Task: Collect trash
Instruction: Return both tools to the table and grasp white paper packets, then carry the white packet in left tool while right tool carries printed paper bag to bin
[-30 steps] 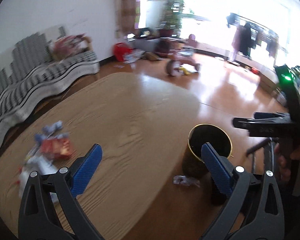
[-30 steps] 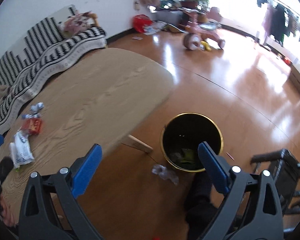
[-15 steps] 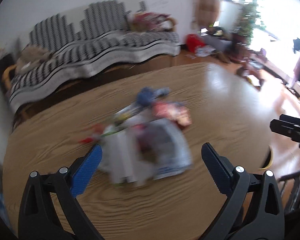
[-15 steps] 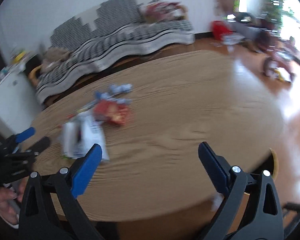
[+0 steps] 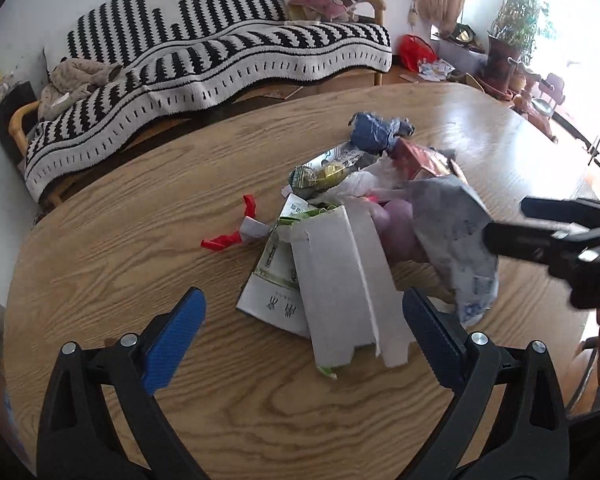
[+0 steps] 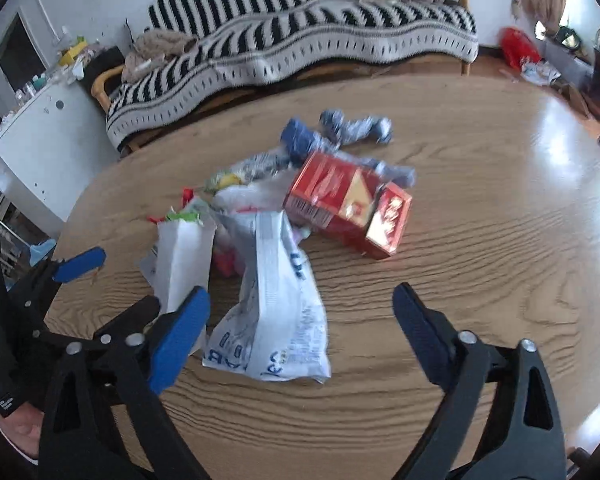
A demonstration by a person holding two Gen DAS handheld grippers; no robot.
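Both the left gripper (image 5: 304, 322) and right gripper (image 6: 300, 316) gape wide and empty at lower frame, over a trash pile (image 5: 364, 216) mid-frame on the wooden table (image 5: 140, 240)

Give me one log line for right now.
phase: approach | left gripper: open, over white carton | right gripper: open, over white bag | trash pile on table

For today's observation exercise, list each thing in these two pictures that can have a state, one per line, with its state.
Left gripper: open, empty, above the table.
Right gripper: open, empty.
White carton: flattened, lying on the pile.
Red box: closed, dented, on its side.
Plastic bag: crumpled, lying flat.
Blue wrapper: crumpled.
Red ribbon: loose on the table.
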